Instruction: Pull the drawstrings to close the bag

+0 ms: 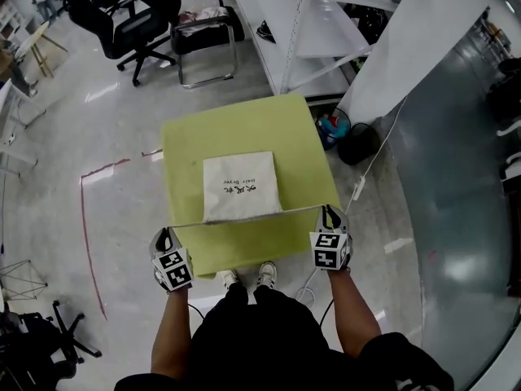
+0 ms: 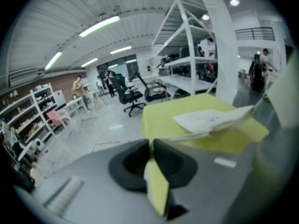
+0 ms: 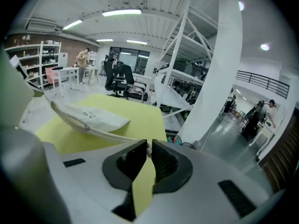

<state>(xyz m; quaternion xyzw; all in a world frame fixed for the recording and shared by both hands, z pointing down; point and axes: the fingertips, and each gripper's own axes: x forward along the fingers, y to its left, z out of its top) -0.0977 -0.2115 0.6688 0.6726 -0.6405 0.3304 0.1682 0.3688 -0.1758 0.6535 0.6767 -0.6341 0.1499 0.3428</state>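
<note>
The bag (image 1: 241,186) lies mid-table (image 1: 187,145). At either side of its near edge, the left gripper (image 1: 166,235) and right gripper (image 1: 328,213) pinch the taut drawstring (image 1: 298,211). Its ends are hidden between the jaws.

**Drawstring bag, head view.** A cream cloth drawstring bag (image 1: 240,184) lies near the middle of the yellow-green table (image 1: 187,149), with its dark print facing up. Its mouth edge faces 6 o'clock and is lifted slightly off the table, still at full width. The pale drawstrings (image 1: 297,210) run taut along that edge in a nearly straight line. One end leaves toward 9 o'clock into your left gripper (image 1: 167,231), the other toward 3 o'clock into your right gripper (image 1: 328,211). Each end is pinched between that gripper's jaws.
</note>
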